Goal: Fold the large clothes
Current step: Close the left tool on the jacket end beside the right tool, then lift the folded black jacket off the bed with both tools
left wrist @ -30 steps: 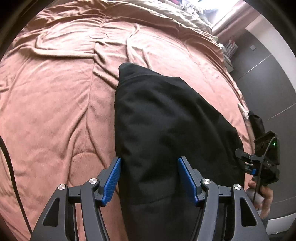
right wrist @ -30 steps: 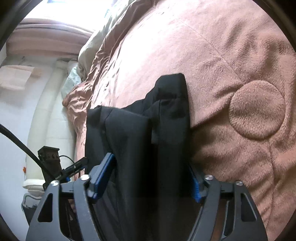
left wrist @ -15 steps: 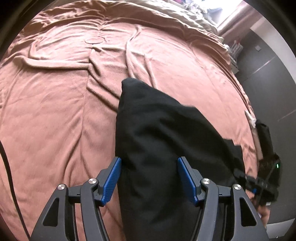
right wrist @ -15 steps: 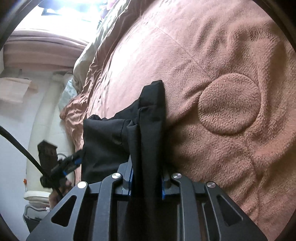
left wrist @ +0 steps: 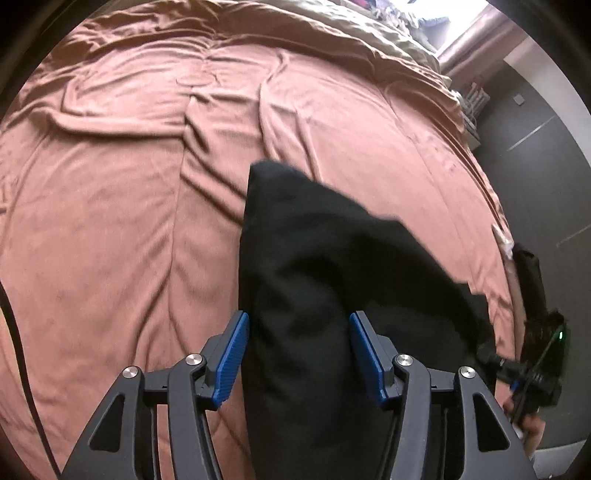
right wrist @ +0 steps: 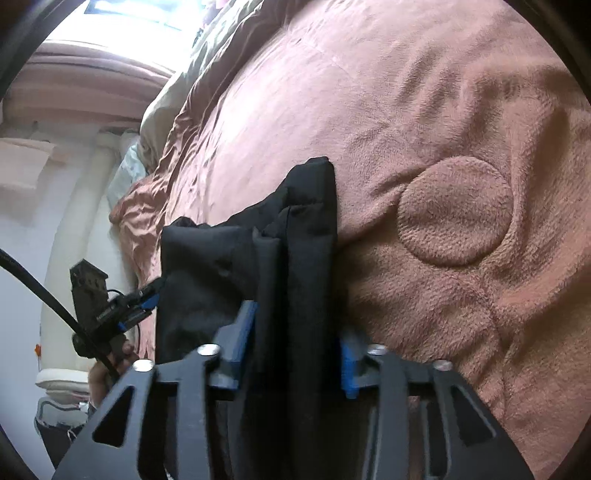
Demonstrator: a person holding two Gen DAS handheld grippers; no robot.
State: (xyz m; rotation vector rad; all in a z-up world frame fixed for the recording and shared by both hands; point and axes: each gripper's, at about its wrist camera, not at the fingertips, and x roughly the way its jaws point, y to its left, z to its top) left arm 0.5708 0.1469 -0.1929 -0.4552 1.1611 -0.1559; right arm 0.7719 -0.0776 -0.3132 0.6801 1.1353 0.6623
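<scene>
The bed fills both of your views, covered by a wrinkled salmon-pink blanket with a round quilted patch stitched into it; that patch lies just to the right of the cloth in your right wrist view. Beyond the blanket, at the far end of the bed, a rumpled olive-beige cover is bunched up under a bright window.

The black garment lies on the blanket, folded into a long, thick bundle that narrows to a corner pointing away from you in the left wrist view. In the right wrist view you see it as several stacked layers with their folded edges side by side, its far end resting on the blanket.

Your left gripper has its blue fingers spread wide, one on each side of the near part of the bundle; the left pad sits right at the cloth's edge, and the cloth runs between them without being pinched. Your right gripper has its fingers parted about as wide as the folded stack, which passes between them; both pads lie against the cloth, but you cannot tell from the picture whether they press it.
</scene>
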